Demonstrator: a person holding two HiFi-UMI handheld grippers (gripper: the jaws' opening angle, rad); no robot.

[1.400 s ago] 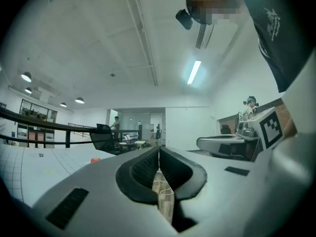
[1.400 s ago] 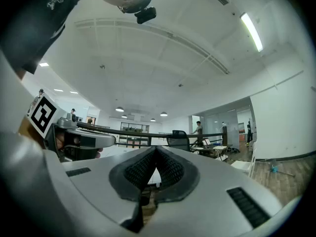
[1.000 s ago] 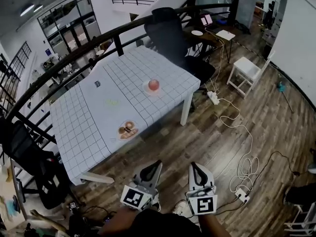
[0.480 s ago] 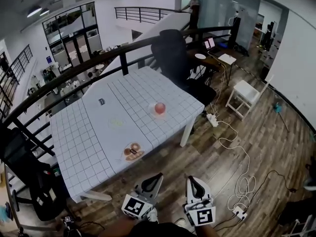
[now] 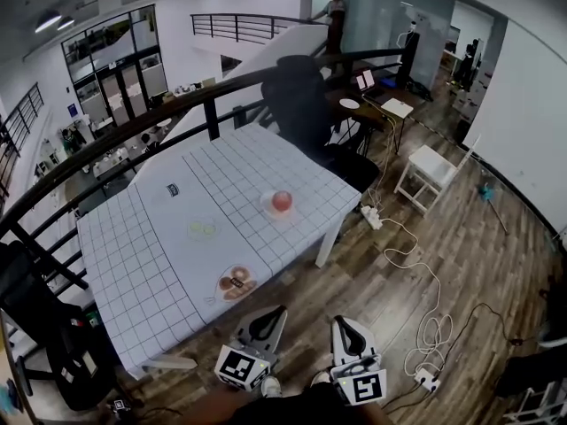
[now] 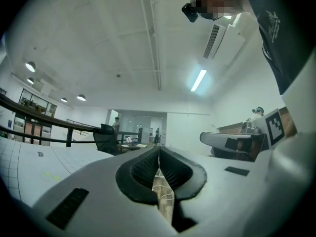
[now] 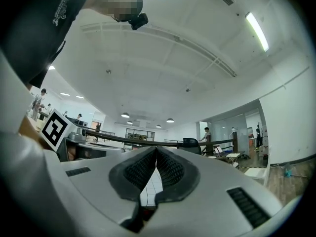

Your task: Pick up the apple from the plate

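Observation:
A red apple point(image 5: 282, 201) sits on a small white plate point(image 5: 267, 207) near the right end of the white gridded table point(image 5: 159, 264). Both grippers are at the bottom of the head view, over the wooden floor and well short of the table. My left gripper point(image 5: 275, 314) is shut, its jaws meeting at the tip point(image 6: 159, 150) with nothing between them. My right gripper point(image 5: 342, 322) is shut too, its jaws closed and empty point(image 7: 156, 149). Both point roughly level toward the table.
A second plate point(image 5: 235, 284) with brown food lies at the table's near edge, with a pale green item point(image 5: 202, 229) behind it. A black office chair point(image 5: 301, 96) and a dark railing point(image 5: 133, 127) stand beyond the table. A white stool point(image 5: 427, 168) and cables point(image 5: 423, 273) are on the floor at the right.
The table and apple have come closer and lower in the head view. Both grippers stay shut at the bottom of the frame, carried forward together.

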